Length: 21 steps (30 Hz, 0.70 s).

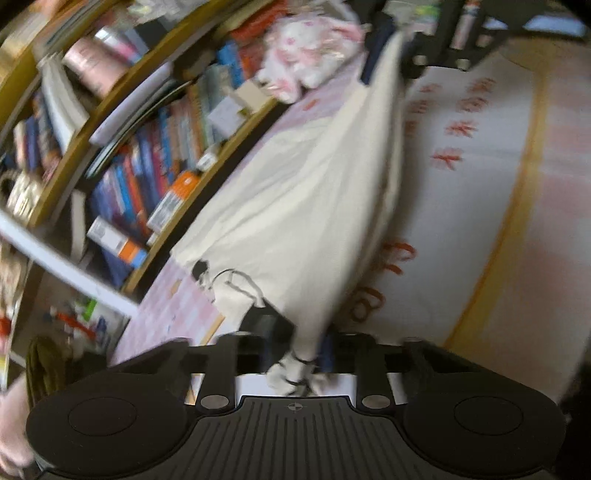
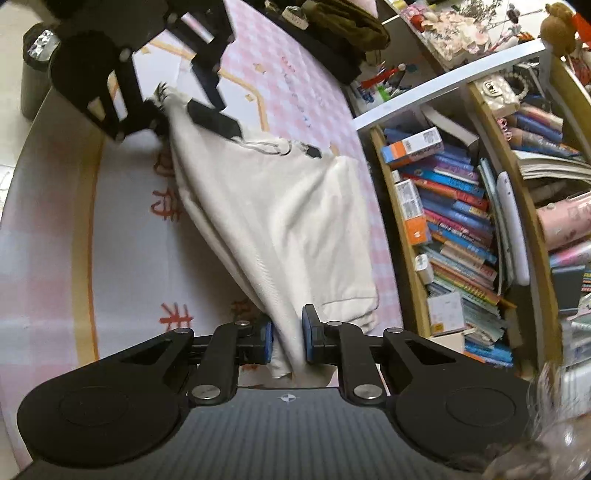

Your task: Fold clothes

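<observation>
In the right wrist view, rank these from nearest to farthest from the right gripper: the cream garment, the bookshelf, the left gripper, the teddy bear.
1. Cream garment: pinched in the right gripper.
2. Bookshelf: to the right.
3. Left gripper: upper left, at the garment's far end.
4. Teddy bear: top right corner, above the shelf.

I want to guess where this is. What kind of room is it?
Probably a bedroom or study at home: a packed bookshelf, a pink checked mat and a cream garment being folded.
</observation>
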Each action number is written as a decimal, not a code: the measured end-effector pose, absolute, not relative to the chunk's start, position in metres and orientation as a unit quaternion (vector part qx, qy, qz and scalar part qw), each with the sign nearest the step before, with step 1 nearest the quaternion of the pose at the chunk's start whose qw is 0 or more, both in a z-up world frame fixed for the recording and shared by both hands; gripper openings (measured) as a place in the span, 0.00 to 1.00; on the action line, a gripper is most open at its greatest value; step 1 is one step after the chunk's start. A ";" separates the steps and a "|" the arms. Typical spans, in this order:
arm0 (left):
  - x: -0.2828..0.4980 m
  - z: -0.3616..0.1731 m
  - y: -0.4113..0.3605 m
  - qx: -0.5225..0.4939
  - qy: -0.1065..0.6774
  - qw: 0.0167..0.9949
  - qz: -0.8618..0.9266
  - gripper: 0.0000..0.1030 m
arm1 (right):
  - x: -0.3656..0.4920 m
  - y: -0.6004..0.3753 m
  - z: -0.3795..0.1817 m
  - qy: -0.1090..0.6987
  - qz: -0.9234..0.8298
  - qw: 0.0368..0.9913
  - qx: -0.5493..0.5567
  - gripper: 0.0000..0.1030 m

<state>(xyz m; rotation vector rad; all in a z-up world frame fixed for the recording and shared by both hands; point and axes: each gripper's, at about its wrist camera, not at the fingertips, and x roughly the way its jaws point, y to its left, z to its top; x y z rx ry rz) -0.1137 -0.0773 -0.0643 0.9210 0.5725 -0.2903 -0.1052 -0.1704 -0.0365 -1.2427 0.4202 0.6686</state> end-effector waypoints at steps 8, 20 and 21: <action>-0.132 -0.050 -0.082 0.447 0.268 0.834 -0.180 0.04 | -0.109 -0.180 -0.039 0.243 0.320 0.759 -0.513 0.14; -0.186 0.026 -0.077 0.408 0.271 0.844 -0.217 0.05 | -0.149 -0.215 0.042 0.312 0.405 0.784 -0.352 0.12; -0.184 0.028 -0.076 0.402 0.272 0.847 -0.217 0.05 | -0.152 -0.217 0.047 0.316 0.409 0.785 -0.341 0.12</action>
